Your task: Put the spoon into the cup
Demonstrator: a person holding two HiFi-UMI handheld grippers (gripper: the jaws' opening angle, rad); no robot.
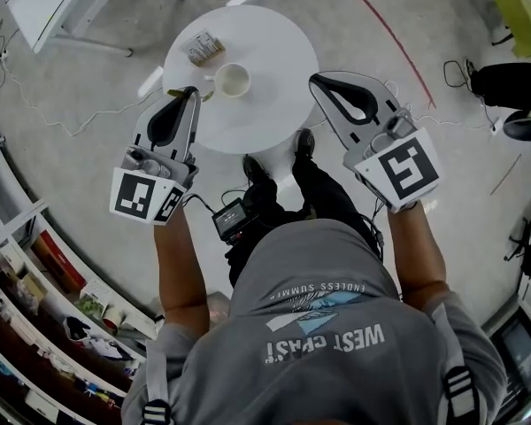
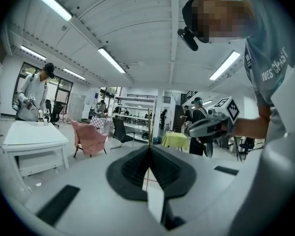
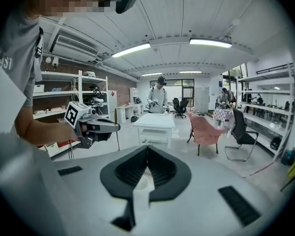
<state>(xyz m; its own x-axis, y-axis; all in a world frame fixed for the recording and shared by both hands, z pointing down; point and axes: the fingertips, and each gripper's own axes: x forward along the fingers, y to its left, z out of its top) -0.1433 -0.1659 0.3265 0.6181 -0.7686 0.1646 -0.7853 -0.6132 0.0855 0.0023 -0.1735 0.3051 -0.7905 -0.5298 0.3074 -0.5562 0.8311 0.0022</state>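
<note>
Transport is the step in hand: left claw (image 1: pixel 194 92) pinches the thin spoon (image 2: pixel 149 126), cup (image 1: pixel 233 81) just beside its tip on the bench (image 1: pixel 274 51). Right claw (image 3: pixel 147 149) is pressed together, empty. Next, I judge, lower the spoon into the cup.

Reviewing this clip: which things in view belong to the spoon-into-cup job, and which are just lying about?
Job in hand:
- cup on the round table
- thin spoon, clamped in the left gripper

Lying about:
- small packet beside the cup
- shelf goods at the person's left
- right gripper, shut and empty
</note>
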